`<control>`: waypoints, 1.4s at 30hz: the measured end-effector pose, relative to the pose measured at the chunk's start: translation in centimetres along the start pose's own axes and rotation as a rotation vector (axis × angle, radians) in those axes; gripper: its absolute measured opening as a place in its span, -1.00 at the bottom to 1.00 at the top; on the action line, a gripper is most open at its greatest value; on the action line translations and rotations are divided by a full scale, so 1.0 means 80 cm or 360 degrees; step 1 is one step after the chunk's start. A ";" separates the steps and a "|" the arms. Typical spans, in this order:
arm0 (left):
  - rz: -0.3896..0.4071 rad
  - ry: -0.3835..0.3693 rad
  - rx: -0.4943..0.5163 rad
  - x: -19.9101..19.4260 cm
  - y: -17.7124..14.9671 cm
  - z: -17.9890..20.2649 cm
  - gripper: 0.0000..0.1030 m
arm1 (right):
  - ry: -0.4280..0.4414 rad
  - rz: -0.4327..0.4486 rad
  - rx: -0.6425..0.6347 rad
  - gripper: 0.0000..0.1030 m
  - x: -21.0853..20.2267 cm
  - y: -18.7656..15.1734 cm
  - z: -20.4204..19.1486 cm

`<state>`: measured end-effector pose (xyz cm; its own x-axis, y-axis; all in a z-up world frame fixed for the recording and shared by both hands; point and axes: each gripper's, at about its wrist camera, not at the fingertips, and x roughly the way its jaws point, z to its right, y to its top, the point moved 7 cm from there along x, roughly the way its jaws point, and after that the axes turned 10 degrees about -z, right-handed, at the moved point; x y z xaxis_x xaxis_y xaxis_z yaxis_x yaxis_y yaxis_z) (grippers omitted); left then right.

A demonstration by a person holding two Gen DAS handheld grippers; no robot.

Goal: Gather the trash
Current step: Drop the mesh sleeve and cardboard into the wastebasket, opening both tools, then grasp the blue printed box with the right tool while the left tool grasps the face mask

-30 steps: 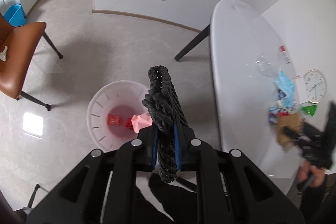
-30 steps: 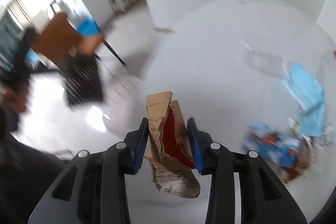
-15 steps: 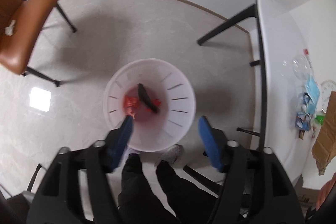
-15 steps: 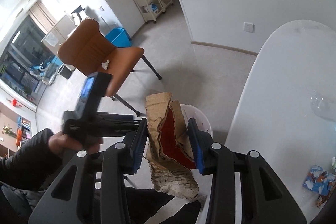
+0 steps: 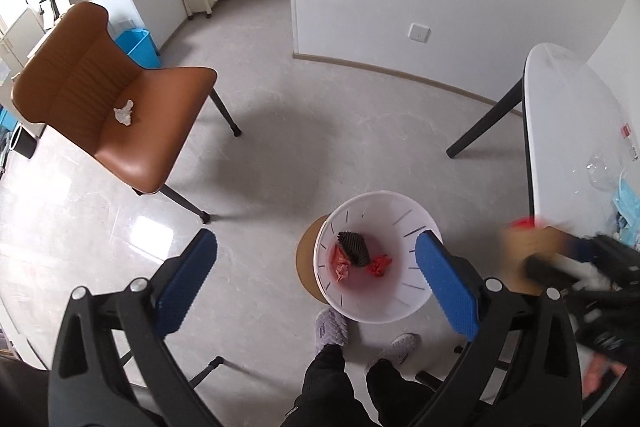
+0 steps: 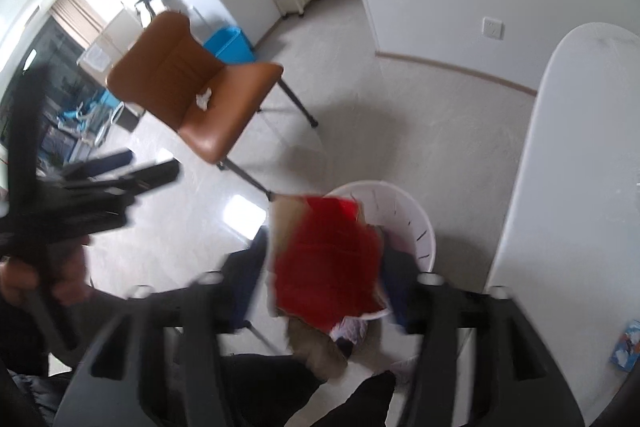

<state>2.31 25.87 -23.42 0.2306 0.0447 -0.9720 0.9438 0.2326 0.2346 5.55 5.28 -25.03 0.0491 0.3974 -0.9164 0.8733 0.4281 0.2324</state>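
**Cardboard Scrap Positioned Over the Bin Rim**

We held the right tool (image 6: 324, 291) with its jaws spread apart and a torn cardboard scrap (image 6: 324, 259), brown outside and red inside, between them. Motion blur prevented us from confirming whether the pads touched the scrap, so we could not tell if it was gripped or already free. The scrap's long axis ran roughly along the tool's fingers, pointing away from the camera.

The white bin (image 5: 376, 259) stood on the floor, just beside the counter (image 5: 560, 131) edge and near our feet. From the right wrist view, the bin (image 6: 400, 211) lay directly behind and below the scrap, its opening partly covered by it. We judged that a release from here would carry the scrap inside or onto the near rim.

The left tool (image 5: 316, 287) was wide open and held nothing; it hung above the bin and slightly to its left. A black woven item (image 5: 354, 249) and red wrappers (image 5: 378, 265) lay at the bin bottom.

The right tool was the nearer one for this deposit. A crumpled tissue (image 5: 124, 117) rested on the brown chair (image 5: 120, 107), well apart to the left, closer to the left tool.
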 end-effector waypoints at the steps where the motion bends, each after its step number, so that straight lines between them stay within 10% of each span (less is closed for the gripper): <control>1: 0.0003 0.0004 -0.0005 -0.004 -0.001 -0.002 0.85 | -0.0021 -0.0008 0.0000 0.51 0.002 -0.004 0.000; 10: 0.0028 0.0024 0.0022 -0.030 -0.006 0.018 0.85 | -0.0226 0.0116 0.0116 0.94 -0.064 -0.019 0.028; 42: 0.0109 -0.0137 0.0689 -0.070 -0.033 0.272 0.85 | -0.0457 0.0410 0.0750 0.95 -0.209 -0.207 0.199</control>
<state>3.69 3.91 -18.37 0.2978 -0.0397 -0.9538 0.9335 -0.1971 0.2997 -2.03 -21.39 -18.76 0.3591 0.1774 -0.9163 0.9332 -0.0840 0.3495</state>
